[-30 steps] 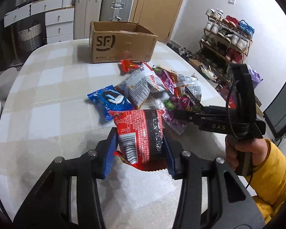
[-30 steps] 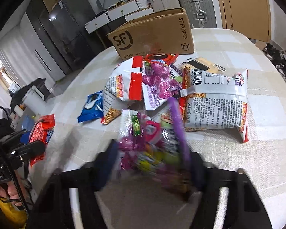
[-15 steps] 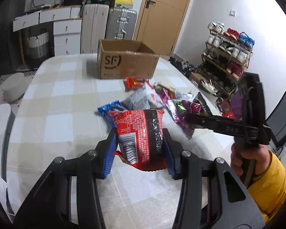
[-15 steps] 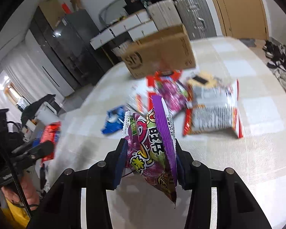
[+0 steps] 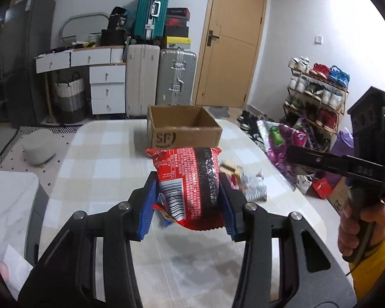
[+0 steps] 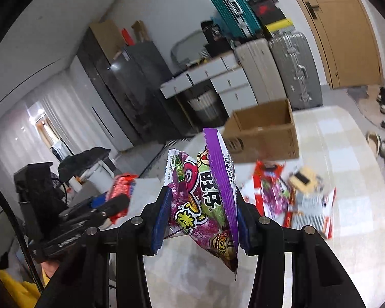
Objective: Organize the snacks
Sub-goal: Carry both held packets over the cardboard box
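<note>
My left gripper [image 5: 188, 202] is shut on a red and black snack bag [image 5: 190, 182], held upright above the checked table [image 5: 102, 154]. In the right wrist view my right gripper [image 6: 201, 218] is shut on a purple candy bag [image 6: 205, 197], lifted well above the table. An open cardboard box [image 5: 182, 131] with an SF mark stands at the table's far end, also seen as the box [image 6: 264, 131]. The rest of the snack pile [image 6: 295, 200] lies on the table below. The right gripper's body [image 5: 346, 164] and purple bag [image 5: 282, 138] show at the right of the left wrist view.
Suitcases [image 5: 161, 77] and white drawers [image 5: 105, 84] stand behind the table by a wooden door [image 5: 231, 38]. A shoe rack [image 5: 318, 95] lines the right wall. A dark fridge [image 6: 131, 89] stands to the left. A person's hand in a yellow sleeve [image 5: 367, 241] holds the right gripper.
Both grippers have risen from the table with their bags and tilted up, so the box and room now fill the views. The purple bag came off the pile.
</note>
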The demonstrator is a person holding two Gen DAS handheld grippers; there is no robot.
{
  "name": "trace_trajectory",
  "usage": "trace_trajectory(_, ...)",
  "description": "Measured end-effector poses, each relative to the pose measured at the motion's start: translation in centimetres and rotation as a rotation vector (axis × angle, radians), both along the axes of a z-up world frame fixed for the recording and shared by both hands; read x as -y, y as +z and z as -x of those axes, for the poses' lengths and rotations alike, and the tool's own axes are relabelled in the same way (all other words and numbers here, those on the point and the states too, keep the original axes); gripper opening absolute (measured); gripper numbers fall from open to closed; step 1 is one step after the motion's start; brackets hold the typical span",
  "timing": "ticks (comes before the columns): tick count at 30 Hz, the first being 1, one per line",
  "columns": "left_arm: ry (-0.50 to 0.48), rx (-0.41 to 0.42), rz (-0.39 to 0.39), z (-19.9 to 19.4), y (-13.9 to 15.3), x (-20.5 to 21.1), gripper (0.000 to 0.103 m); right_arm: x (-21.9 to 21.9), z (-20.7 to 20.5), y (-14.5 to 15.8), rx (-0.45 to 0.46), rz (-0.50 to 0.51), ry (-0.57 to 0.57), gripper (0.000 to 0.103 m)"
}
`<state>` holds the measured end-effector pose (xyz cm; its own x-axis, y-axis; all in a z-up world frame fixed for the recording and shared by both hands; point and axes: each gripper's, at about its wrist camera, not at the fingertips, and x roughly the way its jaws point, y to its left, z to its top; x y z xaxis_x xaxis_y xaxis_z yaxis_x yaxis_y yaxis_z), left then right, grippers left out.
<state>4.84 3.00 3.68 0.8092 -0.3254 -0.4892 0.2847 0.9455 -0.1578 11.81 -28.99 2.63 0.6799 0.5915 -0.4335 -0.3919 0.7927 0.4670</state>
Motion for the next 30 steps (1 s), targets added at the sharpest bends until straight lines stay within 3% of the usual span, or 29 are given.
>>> trace_trajectory(9, 0.057, 0.043, 0.029, -0.5, 3.9, -0.8, 0.042, 0.4, -0.5, 4.4, 0.063, -0.041, 0.007, 0.046)
trace_trajectory(16, 0.095, 0.080, 0.013, -2.1, 6.5, -0.9, 0.042, -0.4, -1.5, 7.9, 0.147, -0.006, 0.016, 0.045)
trace_trajectory(23, 0.141, 0.074, 0.042, -6.0, 7.9, -0.6, 0.042, -0.4, -5.3, 9.3, 0.187, -0.020, 0.016, 0.045)
trace_trajectory(30, 0.160, 0.026, 0.032, -14.1, 7.2, 1.6, 0.042, -0.3, -11.8, 8.5, 0.175, 0.033, -0.021, 0.045)
